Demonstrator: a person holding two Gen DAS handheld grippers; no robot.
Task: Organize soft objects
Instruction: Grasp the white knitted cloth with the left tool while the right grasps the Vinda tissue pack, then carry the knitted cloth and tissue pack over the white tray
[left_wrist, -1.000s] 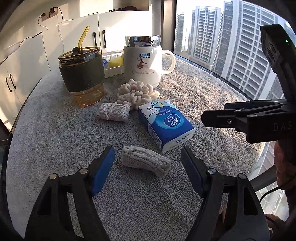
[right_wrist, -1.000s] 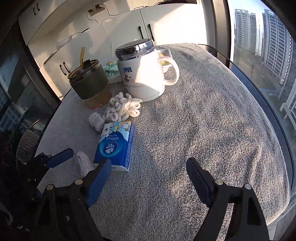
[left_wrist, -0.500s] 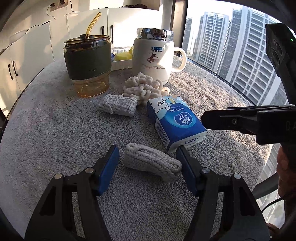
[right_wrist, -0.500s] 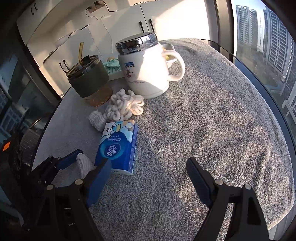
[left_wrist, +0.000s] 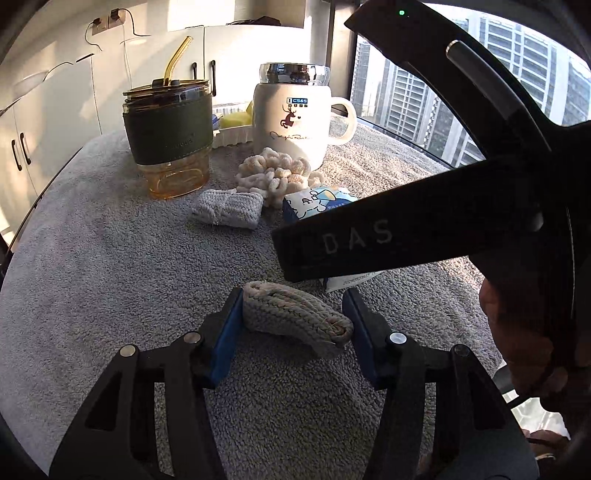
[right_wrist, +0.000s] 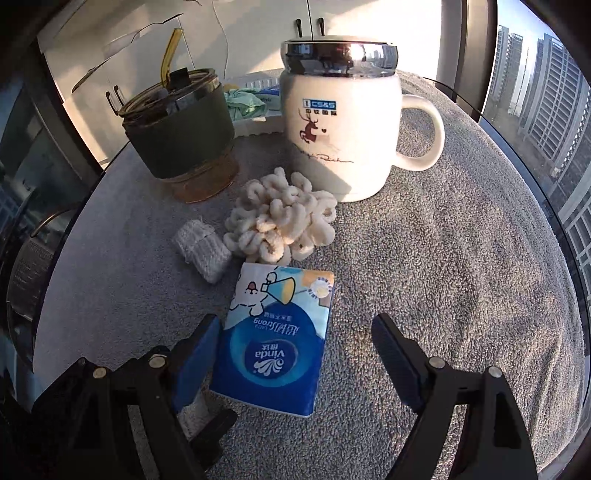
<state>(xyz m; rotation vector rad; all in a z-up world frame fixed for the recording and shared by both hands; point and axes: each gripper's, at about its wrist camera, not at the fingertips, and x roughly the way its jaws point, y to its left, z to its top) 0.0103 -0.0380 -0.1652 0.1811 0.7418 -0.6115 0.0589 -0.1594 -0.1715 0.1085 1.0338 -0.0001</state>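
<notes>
Left tool (left_wrist: 293, 325): both blue pads press against the ends of a grey knitted roll (left_wrist: 295, 314), which lies on the grey-towelled table (left_wrist: 92, 266). The tool is closed on this roll.

Right tool (right_wrist: 293, 354): jaws spread wide. The tissue pack (right_wrist: 275, 343) lies flat on the table between them, close to the left pad and well clear of the right pad; the tool grips nothing. In the left wrist view the body of the right tool crosses in front of the pack.

Other soft items:
- A second knitted roll (right_wrist: 201, 249) lies just beyond the pack.
- A cream looped scrunchie (right_wrist: 282, 221) lies beside that roll, touching the base of the mug.

Containers:
- White mug (right_wrist: 340, 125): upright, deer print, covered by a chrome lid (right_wrist: 340, 57). Contents hidden.
- Amber glass tumbler (right_wrist: 181, 136): upright, dark green sleeve, lidded, with a straw (right_wrist: 168, 61) through the lid. No liquid visible in the clear base.
- White tray (right_wrist: 255, 123): behind both vessels. It holds a pale green cloth (right_wrist: 245, 103) and a yellow item, seen from the left wrist view; further contents are unclear.
</notes>
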